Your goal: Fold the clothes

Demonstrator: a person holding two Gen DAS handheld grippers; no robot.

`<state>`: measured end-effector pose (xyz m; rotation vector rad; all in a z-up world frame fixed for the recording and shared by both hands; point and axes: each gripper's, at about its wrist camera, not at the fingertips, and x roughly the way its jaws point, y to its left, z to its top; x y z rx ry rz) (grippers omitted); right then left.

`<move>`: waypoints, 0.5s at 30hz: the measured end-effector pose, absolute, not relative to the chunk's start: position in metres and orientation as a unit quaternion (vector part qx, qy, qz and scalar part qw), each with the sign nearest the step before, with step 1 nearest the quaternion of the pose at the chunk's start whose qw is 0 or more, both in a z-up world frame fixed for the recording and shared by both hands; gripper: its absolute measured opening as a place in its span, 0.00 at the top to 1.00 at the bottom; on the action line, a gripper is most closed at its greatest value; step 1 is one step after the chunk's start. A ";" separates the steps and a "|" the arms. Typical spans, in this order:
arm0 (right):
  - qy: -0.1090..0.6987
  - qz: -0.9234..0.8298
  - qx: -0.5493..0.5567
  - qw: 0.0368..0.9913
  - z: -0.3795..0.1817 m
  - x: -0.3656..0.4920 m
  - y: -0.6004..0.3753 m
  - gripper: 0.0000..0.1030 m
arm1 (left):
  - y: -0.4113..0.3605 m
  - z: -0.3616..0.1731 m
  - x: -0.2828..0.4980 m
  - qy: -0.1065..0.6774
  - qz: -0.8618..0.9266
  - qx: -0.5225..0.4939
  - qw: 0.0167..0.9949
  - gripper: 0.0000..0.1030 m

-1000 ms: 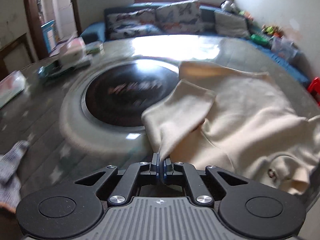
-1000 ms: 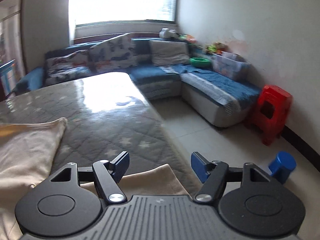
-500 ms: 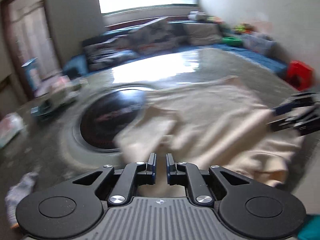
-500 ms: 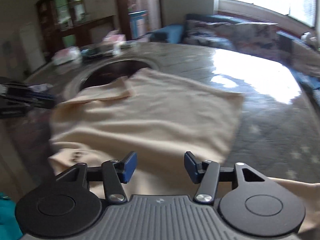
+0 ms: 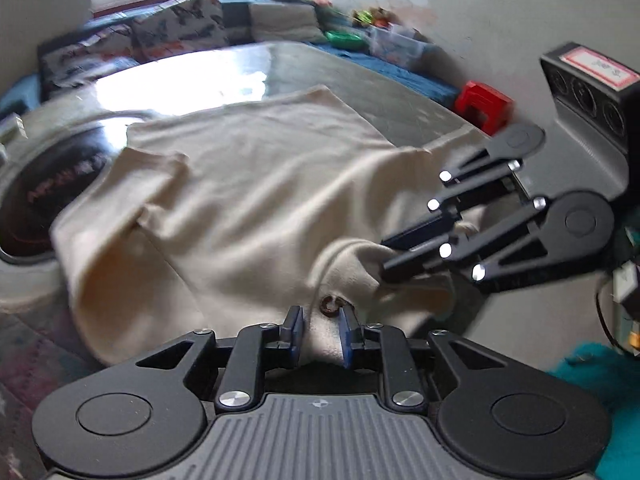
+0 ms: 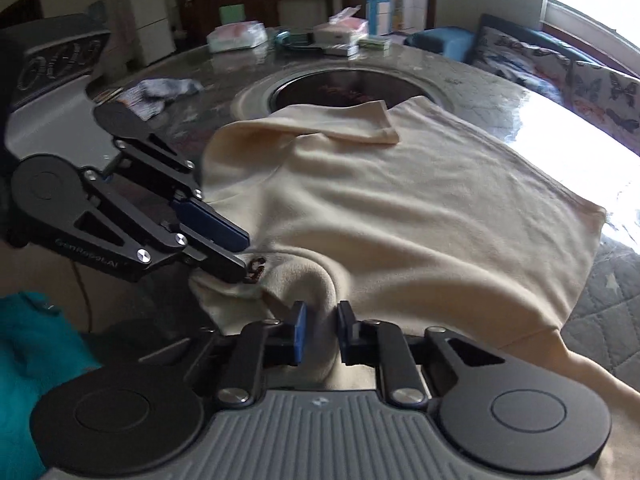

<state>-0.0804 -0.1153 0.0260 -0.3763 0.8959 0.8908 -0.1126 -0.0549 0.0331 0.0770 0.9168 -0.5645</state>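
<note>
A cream shirt (image 5: 260, 184) (image 6: 400, 200) lies spread on the table, one sleeve (image 5: 156, 184) (image 6: 344, 120) folded in over its body. Both grippers meet at its near, bunched edge by a small brown ring (image 5: 330, 306) (image 6: 256, 268). My left gripper (image 5: 322, 334) (image 6: 243, 258) has its jaws opening, with cloth lying in the narrow gap between them. My right gripper (image 6: 322, 332) (image 5: 386, 258) is closing, and its pads pinch a raised fold of the shirt.
A dark round inset (image 5: 48, 192) (image 6: 340, 88) sits in the table beyond the shirt. A grey rag (image 6: 160, 90) and tissue packs (image 6: 236, 36) lie at the far side. Teal cloth (image 6: 36, 360) hangs below the near edge. A red stool (image 5: 484, 106) stands on the floor.
My left gripper let go of the sleeve, which now lies folded on the shirt, and moved to the near edge. My right gripper swung round from the sofa and closed on a fold.
</note>
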 end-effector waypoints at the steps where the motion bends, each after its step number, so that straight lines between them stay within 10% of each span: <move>1: 0.421 0.422 -0.176 0.784 0.027 -0.082 -0.117 0.86 | -0.054 0.033 -0.114 0.437 -0.274 0.042 0.855 0.79; 15: 0.396 0.324 -0.114 0.851 0.048 -0.004 -0.155 0.66 | -0.030 0.043 -0.038 0.412 -0.188 -0.010 0.892 0.78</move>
